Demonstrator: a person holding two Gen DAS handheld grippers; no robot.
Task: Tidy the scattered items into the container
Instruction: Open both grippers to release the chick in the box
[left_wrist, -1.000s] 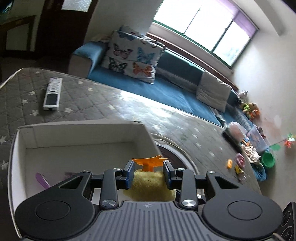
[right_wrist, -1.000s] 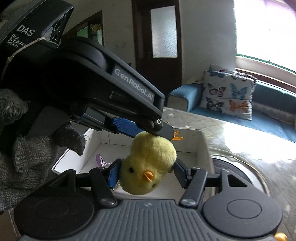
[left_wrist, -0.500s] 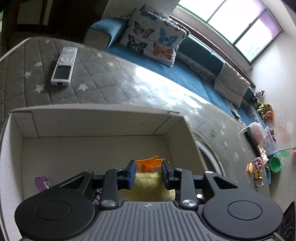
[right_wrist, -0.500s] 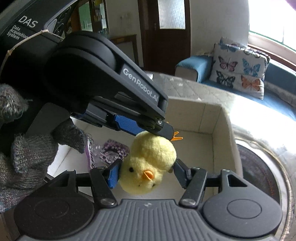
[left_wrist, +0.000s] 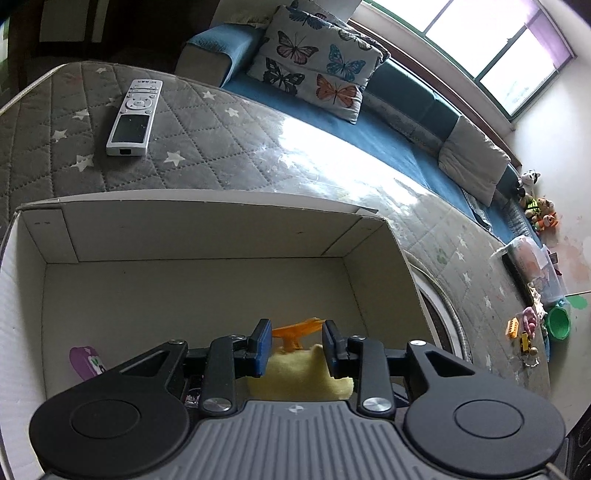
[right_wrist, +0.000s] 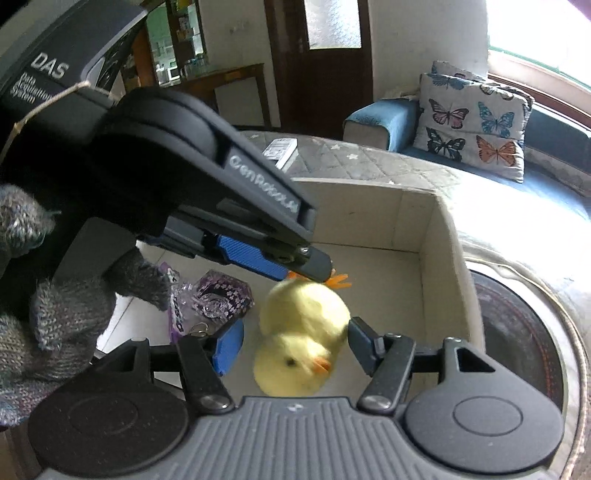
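- Both tongs hung over the open cardboard box (left_wrist: 207, 236). The left tongs (left_wrist: 297, 350) were clenched on the plush chick (right_wrist: 303, 332), their blue pads against its orange foot (left_wrist: 299, 326) and the yellow fuzz below it.
- The right tongs (right_wrist: 295, 345) stood released, with the chick between the spread fingers and a gap showing at the left pad (right_wrist: 229, 343).
- Held upside down, beak toward the camera, the chick hung low inside the box, above its floor, so the drop looked nearly due.
- Soft and light by the look of it, the chick should squash under any grip and take no harm from falling. The round body gave the surest hold; the thin foot looked likely to slip.
- A purple packet (right_wrist: 221, 299) and a small purple tag (left_wrist: 86, 360) already lay at the near left of the box floor.
- The box sat on a grey quilted, star-printed worktop (left_wrist: 229, 140) under a glossy clear cover, with a white remote (left_wrist: 135, 118) far left.
- Beyond ran a blue sofa (left_wrist: 391, 147) with a butterfly cushion (left_wrist: 317, 74), and toys lay on the floor at far right.
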